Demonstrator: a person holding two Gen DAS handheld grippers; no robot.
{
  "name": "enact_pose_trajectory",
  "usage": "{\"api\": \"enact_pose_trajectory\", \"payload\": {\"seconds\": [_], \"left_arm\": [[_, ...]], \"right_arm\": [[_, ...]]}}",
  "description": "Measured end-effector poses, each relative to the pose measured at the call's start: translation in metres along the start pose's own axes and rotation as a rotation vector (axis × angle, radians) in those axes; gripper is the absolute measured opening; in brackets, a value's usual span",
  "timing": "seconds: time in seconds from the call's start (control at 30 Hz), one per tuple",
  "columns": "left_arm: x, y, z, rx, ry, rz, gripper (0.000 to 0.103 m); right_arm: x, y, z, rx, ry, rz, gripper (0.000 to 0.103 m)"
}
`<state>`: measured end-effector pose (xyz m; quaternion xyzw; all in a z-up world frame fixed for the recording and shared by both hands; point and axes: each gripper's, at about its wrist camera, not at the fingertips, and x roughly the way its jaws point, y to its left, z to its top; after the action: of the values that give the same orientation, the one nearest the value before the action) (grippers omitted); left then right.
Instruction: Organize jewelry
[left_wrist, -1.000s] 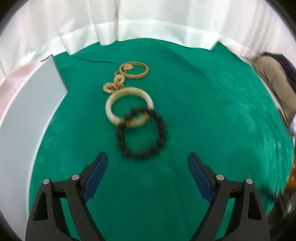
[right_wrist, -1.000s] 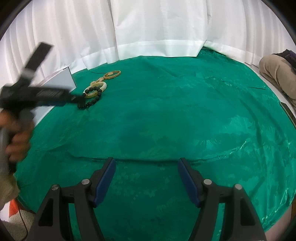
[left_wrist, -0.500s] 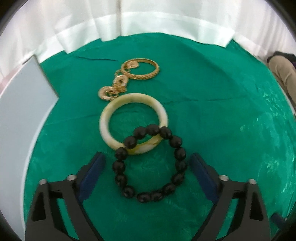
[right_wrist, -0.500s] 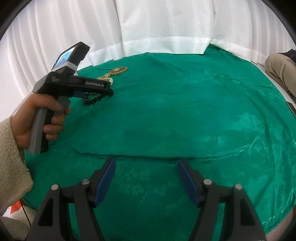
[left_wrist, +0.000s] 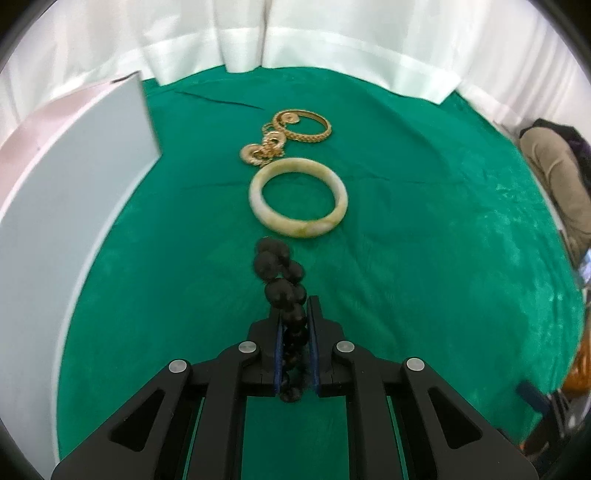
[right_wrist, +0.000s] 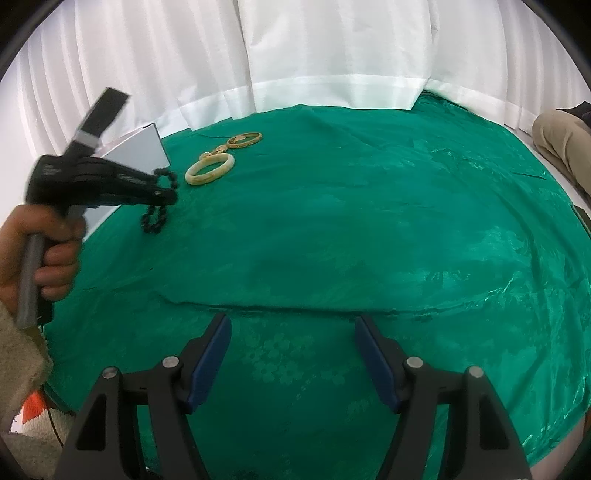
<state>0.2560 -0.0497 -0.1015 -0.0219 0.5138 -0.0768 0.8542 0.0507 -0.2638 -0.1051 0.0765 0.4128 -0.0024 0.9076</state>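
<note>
Beads of one black bracelet (left_wrist: 282, 280) are sitting pinched between the blue pads (left_wrist: 279, 350) of the left gripper (left_wrist: 294, 314), whose jaws are pressed together on the strand. In the right wrist view the same bracelet is hanging in a loop from the gripper tip, its lower end dangling above or perhaps brushing the green cloth (left_wrist: 424, 258); motion blur there is making contact hard to judge. A bare hand (right_wrist: 44, 251) is gripping the left gripper's handle.

Three other pieces are lying on the cloth beyond the beads, in a rough line running away from the left gripper. One pale jade bangle (left_wrist: 298, 196) is lying flat nearest, apart from the black beads. One gold chain with round discs (left_wrist: 266, 146) is lying just past it, its near end touching or almost touching the bangle's far rim. One gold bangle (left_wrist: 306, 124) is resting farthest back, overlapping the chain's far end.

One grey-white box (left_wrist: 66, 206) is standing at the left side of the cloth, near the jewelry. White curtains (right_wrist: 332, 51) are hanging behind the table.

The right gripper (right_wrist: 293, 352) is hovering over the near part of the cloth with its jaws spread wide, holding nothing, well apart from the jewelry.
</note>
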Motion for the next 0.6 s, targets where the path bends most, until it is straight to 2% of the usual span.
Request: {"api": "enact_pose_trajectory", "payload": {"seconds": [0.27, 0.6], "left_arm": [[-0.041, 0.032, -0.027, -0.031, -0.009, -0.01, 0.01], [-0.048, 0.067, -0.05, -0.121, 0.01, -0.009, 0.01]], "right_arm": [[-0.003, 0.007, -0.001, -0.011, -0.004, 0.005, 0.071], [-0.002, 0.018, -0.003, -0.036, 0.007, 0.01, 0.071]]}}
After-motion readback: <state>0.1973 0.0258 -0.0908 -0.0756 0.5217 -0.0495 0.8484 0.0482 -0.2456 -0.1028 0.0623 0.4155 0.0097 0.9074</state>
